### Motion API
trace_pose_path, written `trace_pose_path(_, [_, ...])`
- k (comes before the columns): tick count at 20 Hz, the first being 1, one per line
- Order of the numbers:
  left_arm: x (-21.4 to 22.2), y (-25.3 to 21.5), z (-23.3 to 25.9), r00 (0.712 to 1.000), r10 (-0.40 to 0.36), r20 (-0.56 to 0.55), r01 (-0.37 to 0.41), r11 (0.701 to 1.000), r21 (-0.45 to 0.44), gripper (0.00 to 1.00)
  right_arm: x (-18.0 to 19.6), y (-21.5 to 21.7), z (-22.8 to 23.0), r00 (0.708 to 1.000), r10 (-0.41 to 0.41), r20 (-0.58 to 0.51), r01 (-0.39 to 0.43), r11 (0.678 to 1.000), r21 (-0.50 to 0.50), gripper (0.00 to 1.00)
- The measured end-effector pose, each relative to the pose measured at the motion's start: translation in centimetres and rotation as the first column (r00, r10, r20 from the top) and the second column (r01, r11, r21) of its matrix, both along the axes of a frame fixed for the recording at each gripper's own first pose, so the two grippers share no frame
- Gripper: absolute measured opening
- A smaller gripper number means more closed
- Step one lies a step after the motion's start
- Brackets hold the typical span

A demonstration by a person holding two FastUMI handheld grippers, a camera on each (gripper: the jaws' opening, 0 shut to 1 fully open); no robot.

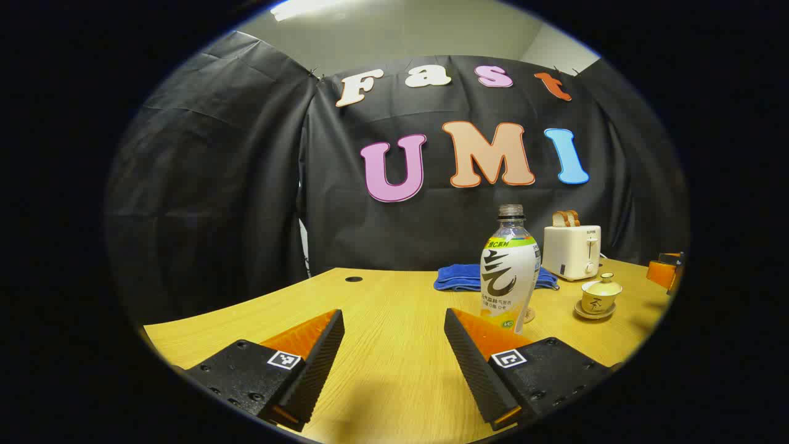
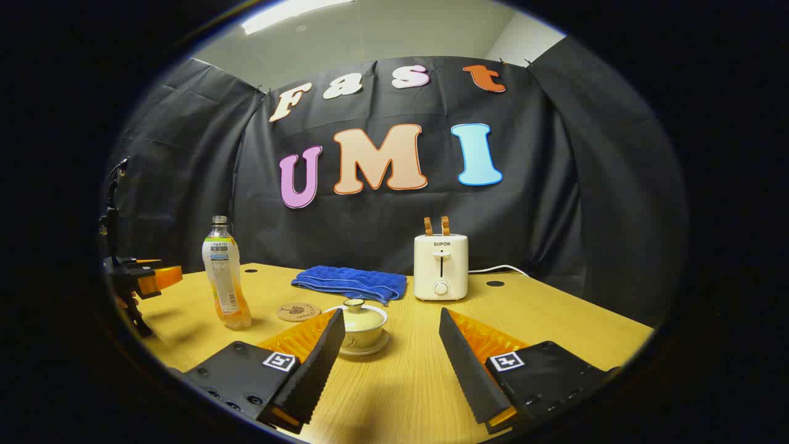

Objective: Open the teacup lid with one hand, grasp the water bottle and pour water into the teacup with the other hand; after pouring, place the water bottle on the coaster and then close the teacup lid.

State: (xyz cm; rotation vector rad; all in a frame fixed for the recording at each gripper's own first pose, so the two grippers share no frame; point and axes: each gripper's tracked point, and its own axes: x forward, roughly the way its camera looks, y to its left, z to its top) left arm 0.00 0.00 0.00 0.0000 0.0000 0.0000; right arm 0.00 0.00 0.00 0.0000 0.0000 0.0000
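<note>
I counted one water bottle [image 2: 225, 274], standing left of and beyond my right gripper [image 2: 391, 342]. One lidded teacup [image 2: 362, 325] sat on its one saucer [image 2: 363, 349] just ahead, between the open fingers. One coaster [image 2: 299, 311] lay ahead to the left. Farther ahead I saw one folded blue towel [image 2: 350, 282] and one toaster [image 2: 441, 266] holding two slices of toast [image 2: 436, 226].

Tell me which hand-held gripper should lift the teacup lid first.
Right, probably. The right hand-held gripper is open with the lidded teacup just ahead between its fingers. The left hand-held gripper, also open, faces the water bottle, so it suits the pour.
</note>
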Motion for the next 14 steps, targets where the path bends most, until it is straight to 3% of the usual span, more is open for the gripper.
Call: trace_pose_path(14, [0.05,-0.08,-0.02,1.0,0.001,-0.001,-0.001,1.0,-0.001,0.96,0.11,-0.02,0.02,1.0,0.0,0.0,0.0,1.0,0.0,0.96])
